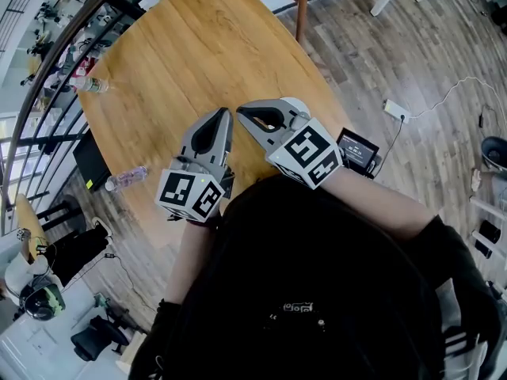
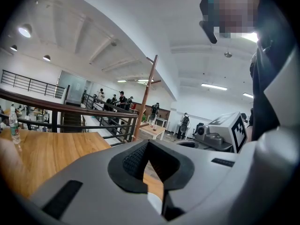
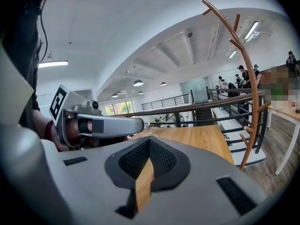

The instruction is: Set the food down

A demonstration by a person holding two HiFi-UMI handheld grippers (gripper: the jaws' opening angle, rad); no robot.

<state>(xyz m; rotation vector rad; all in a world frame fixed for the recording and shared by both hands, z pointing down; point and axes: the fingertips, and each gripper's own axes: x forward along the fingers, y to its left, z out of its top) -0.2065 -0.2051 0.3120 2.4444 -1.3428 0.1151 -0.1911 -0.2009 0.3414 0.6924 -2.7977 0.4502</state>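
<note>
Both grippers hover close together over the near edge of a round wooden table point(image 1: 206, 46). My left gripper point(image 1: 225, 114) points away from me with its jaws closed tip to tip and nothing between them; its own view shows the pads point(image 2: 136, 159) meeting. My right gripper point(image 1: 241, 111) sits just to its right, angled toward it, also shut and empty, its pads point(image 3: 159, 159) touching. In the right gripper view the left gripper point(image 3: 101, 124) passes across in front. No food shows in any view.
A water bottle point(image 1: 127, 178) lies near the table's left edge and another point(image 1: 91, 85) stands further back. A small screen device point(image 1: 358, 150) sits by my right wrist. A wooden coat stand point(image 3: 253, 93) and a railing point(image 2: 70, 111) border the table.
</note>
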